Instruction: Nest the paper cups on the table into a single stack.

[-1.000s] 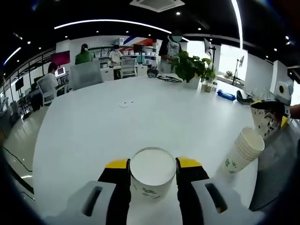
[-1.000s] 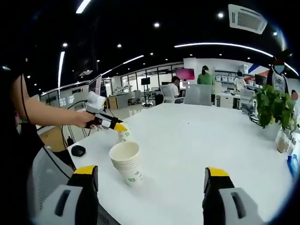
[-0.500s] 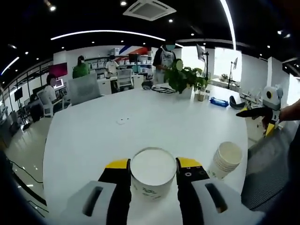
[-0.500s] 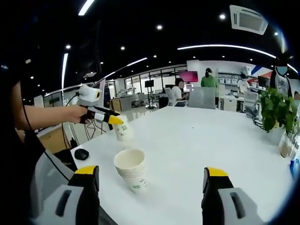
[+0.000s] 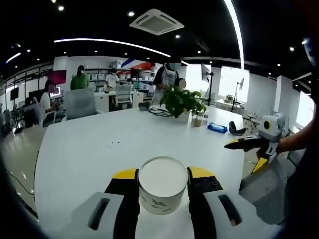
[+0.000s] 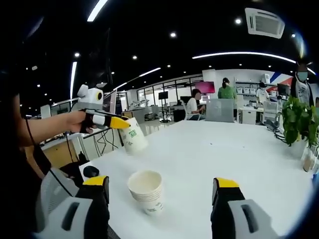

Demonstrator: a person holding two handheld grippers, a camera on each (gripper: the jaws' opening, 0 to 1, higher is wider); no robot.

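While the stack of paper cups (image 6: 146, 190) stood upright on the white counter (image 6: 239, 154), the left tool (image 5: 163, 185) held a single paper cup (image 5: 162, 190) clamped between its two yellow-tipped jaws, mouth facing the camera; in the right gripper view that same left tool (image 6: 123, 124) appeared up and to the left of the stack, gripped in a person's hand (image 6: 75, 121), with the cup (image 6: 134, 139) hanging tilted in the air above and to the left of the stack, well clear of it; the right tool (image 6: 158, 191) was wide open and held nothing, its jaws spread either side of the stack without touching it; in the left gripper view the right tool (image 5: 249, 149) could be seen to the right of the held cup, in the person's other hand; a potted plant (image 5: 180, 100) stood on the counter far beyond the held cup, and people sat at desks in the office behind it. Judging by this, most cups seemed already nested; the held cup had not yet been lowered into the stack, and that drop looked like the remaining step, as no other loose cups could be seen on the counter.
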